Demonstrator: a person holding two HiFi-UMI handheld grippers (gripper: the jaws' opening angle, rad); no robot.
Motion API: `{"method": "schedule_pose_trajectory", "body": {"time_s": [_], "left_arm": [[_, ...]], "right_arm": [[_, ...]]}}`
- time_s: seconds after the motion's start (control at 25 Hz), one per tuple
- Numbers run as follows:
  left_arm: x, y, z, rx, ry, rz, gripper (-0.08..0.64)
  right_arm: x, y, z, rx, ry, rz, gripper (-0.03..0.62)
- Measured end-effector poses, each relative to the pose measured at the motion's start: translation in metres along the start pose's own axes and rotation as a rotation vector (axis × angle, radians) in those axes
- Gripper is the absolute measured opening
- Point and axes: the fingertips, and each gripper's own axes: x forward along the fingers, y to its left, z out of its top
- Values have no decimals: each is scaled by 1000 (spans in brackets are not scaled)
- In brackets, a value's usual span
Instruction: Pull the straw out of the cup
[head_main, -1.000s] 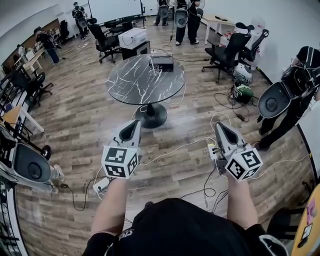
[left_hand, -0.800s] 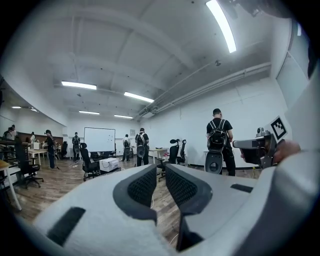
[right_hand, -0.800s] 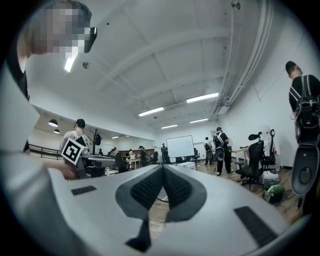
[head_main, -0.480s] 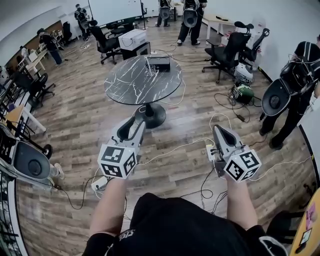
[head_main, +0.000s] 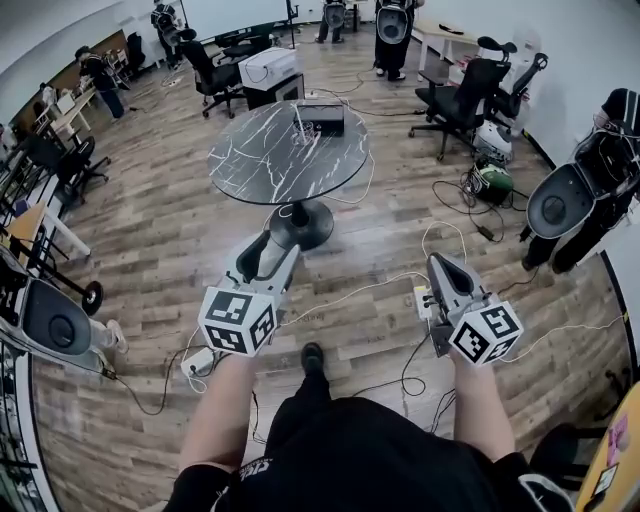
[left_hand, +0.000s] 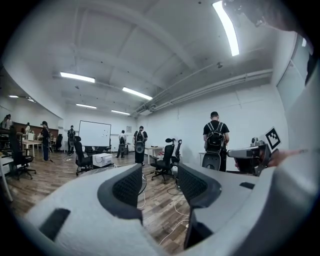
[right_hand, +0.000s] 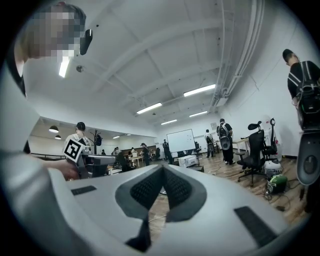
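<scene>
Task object: the straw and cup cannot be identified with certainty. A round marble table (head_main: 255, 165) stands well ahead of both grippers. On its far side sits a black box (head_main: 322, 118). Just beside the box is a thin pale stick (head_main: 300, 125), long axis roughly upright as seen from the head view. It is too small to tell whether this is the straw, or whether a cup stands under it. Neither gripper view shows it clearly.

Left gripper (head_main: 277, 247): held level, pointing away from the body toward the table's pedestal, with its marker cube (head_main: 238, 320) at the rear. The left forearm (head_main: 215, 420) reaches straight forward behind it. In the left gripper view the left gripper (left_hand: 160, 176) has its two ribbed pads wide apart and they have just been opening. Only wood floor (left_hand: 160, 205) and cables show in the gap, so nothing is held.

Right gripper (head_main: 438, 262): also level, pointing forward and slightly toward the table. The right forearm (head_main: 480, 410) is extended, about as far forward as the left. In the right gripper view the right gripper (right_hand: 162, 169) has its pads meeting at the tips, closed on nothing.

Both grippers are well apart from the table, over bare floor crossed by white cables (head_main: 350, 293).
</scene>
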Motion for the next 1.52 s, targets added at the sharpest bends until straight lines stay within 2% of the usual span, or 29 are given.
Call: {"method": "schedule_pose_trajectory", "body": {"time_s": [0.32, 0.56, 0.8, 1.16, 1.32, 1.52], "left_arm": [[65, 62, -8, -43, -1, -29, 225], [106, 124, -2, -60, -6, -31, 221], [126, 171, -1, -70, 3, -37, 196], [135, 225, -5, -68, 13, -60, 164], [134, 240, -6, -72, 16, -55, 156], [143, 253, -12, -85, 21, -53, 152]], "right_arm": [[78, -31, -4, 1, 46, -31, 6], [161, -33, 0, 2, 65, 1, 6], [219, -34, -4, 14, 88, 17, 6], [280, -22, -11, 28, 92, 23, 6], [290, -14, -16, 43, 109, 26, 6], [302, -23, -17, 44, 111, 12, 6]]}}
